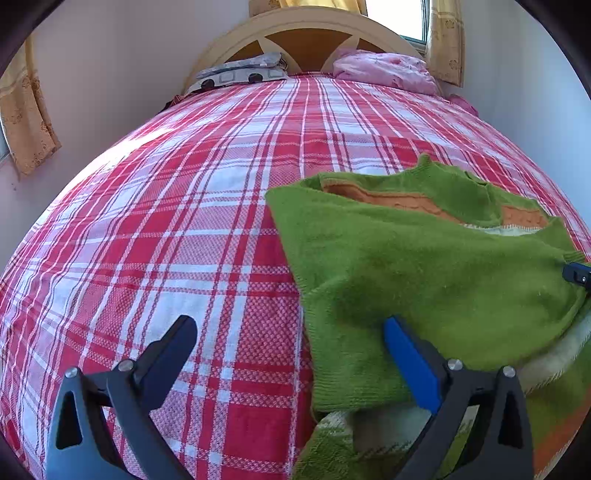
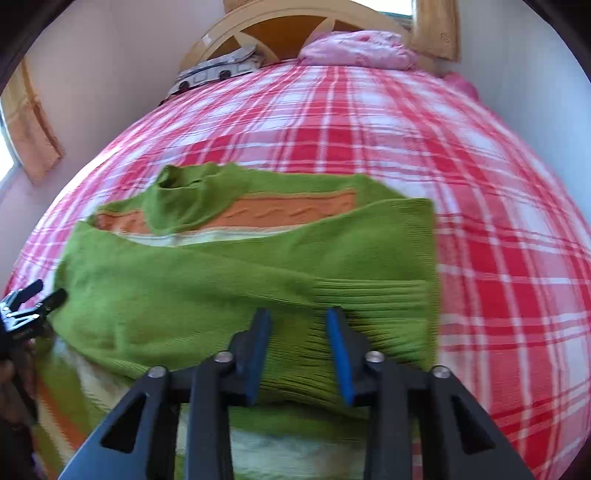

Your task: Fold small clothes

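A small green sweater with orange and cream stripes lies folded on the red and white plaid bed sheet, one green sleeve laid across its body. My left gripper stands wide open at the sweater's left edge. Its blue-padded finger rests over the green fabric and the other hangs over bare sheet. In the right wrist view the sweater fills the middle. My right gripper hovers over the ribbed hem, its pads a little apart with the hem lying between them, not pinched. The left gripper shows at the left edge.
The bed runs back to a curved wooden headboard. A grey patterned pillow and a pink pillow lie at its head. Walls close in on both sides, with yellow curtains on the left. Bare sheet stretches left of and beyond the sweater.
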Available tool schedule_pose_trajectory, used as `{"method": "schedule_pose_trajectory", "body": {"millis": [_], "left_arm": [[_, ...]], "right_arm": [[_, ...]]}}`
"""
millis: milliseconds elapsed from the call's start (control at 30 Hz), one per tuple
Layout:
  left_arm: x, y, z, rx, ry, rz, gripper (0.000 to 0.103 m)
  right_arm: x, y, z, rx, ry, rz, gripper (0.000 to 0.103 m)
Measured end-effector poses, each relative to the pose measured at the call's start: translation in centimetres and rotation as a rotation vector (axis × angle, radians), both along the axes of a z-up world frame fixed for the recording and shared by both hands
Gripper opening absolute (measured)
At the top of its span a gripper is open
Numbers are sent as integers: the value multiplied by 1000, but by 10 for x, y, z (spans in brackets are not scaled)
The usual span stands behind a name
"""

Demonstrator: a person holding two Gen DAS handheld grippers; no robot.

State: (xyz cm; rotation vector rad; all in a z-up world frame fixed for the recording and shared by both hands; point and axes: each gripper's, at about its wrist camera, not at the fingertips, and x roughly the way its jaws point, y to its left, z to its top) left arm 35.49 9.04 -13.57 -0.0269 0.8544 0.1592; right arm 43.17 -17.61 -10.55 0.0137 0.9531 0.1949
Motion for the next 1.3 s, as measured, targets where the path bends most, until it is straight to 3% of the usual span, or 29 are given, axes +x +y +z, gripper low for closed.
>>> {"method": "schedule_pose_trajectory", "body": {"millis": [67,300,433,700,833,1067,1300], "left_arm": [[1,2,-2,-18,8,3,103],[0,-2,-2,2,6,3,103],[0,3,-3,-31,11,4,103],[0,0,-4,-20,14,5,103],[2,0,-5,-14,21,3,103],[-7,8,-3,-75,24,3,103],[-9,7,-4,-79,28,7,103]], "right_arm": [[-2,-11,-2,41,7,8,30],[-24,12,7,-170,-53,42,32],[-29,3,2,-148,-64,31,32],[-37,3,1,-149,-73,31,33],[-31,-8,-1,-70,-55,19,33],[-35,-4,-2,-99,-59,26,34],[-35,1,-3,-133,-67,28,34]]}}
